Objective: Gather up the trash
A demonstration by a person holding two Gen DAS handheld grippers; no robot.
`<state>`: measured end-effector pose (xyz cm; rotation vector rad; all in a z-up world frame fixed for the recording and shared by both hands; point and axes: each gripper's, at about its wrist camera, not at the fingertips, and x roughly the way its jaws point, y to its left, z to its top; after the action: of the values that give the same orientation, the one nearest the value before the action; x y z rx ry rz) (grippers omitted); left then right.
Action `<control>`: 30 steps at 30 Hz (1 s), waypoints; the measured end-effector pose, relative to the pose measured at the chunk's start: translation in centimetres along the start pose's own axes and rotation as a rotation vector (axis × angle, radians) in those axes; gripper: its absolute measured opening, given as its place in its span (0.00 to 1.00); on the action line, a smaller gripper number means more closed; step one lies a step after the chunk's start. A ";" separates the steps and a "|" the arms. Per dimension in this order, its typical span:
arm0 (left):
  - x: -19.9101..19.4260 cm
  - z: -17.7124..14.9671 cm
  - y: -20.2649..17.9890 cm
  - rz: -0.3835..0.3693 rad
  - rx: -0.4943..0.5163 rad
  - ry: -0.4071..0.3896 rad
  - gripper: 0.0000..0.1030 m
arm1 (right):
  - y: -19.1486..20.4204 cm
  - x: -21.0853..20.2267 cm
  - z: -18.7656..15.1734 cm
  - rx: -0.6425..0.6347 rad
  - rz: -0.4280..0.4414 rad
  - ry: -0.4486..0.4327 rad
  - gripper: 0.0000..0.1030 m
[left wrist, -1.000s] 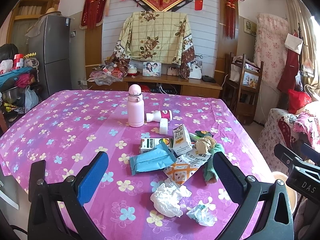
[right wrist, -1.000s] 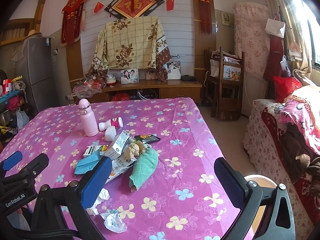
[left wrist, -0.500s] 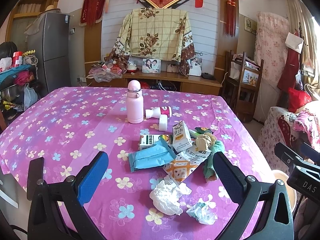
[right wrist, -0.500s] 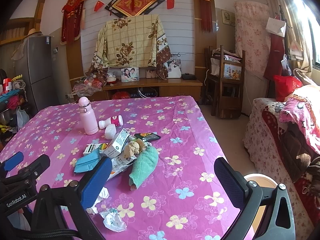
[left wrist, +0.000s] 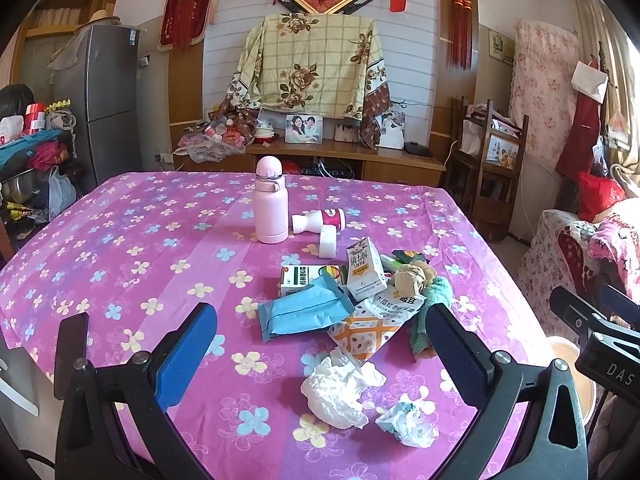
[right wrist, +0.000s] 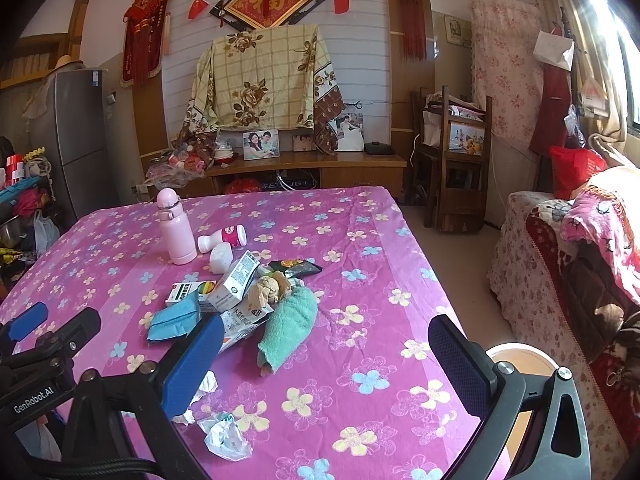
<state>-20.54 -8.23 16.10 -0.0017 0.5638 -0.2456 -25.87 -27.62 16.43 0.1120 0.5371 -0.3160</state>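
Trash: in your left wrist view, the crumpled tissue (left wrist: 340, 392) lies on the worktop (left wrist: 120, 248) between your left gripper's (left wrist: 320, 344) wide, empty jaws. In your right view, the right gripper (right wrist: 320, 360) gapes empty; that tissue sits left, nearer your left hand.

Bright daylight enters from the window (right wrist: 628, 64) at right, flaring there; fisheye bending darkens the corners, and focus seems sharp throughout.
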 end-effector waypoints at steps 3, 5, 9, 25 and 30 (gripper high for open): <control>0.0 0.0 0.0 -0.001 -0.001 0.001 1.00 | 0.0 0.2 -0.1 0.001 0.002 0.011 1.00; 0.1 -0.1 0.1 0.001 -0.003 0.002 1.00 | 0.0 0.2 -0.1 0.001 0.002 0.010 1.00; 0.3 0.0 0.3 0.004 -0.008 0.008 1.00 | -0.1 0.4 -0.1 0.010 0.017 0.013 1.00; 2.8 -0.9 1.6 0.030 -0.014 0.065 1.00 | 0.1 3.9 -1.3 -0.001 0.065 0.120 1.00; 4.0 -1.2 2.8 0.042 0.006 0.100 1.00 | -0.2 6.3 -2.2 -0.020 0.076 0.215 1.00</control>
<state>-17.30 -6.30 12.79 0.0279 0.6621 -0.2076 -21.91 -29.07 11.24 0.1481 0.7472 -0.2252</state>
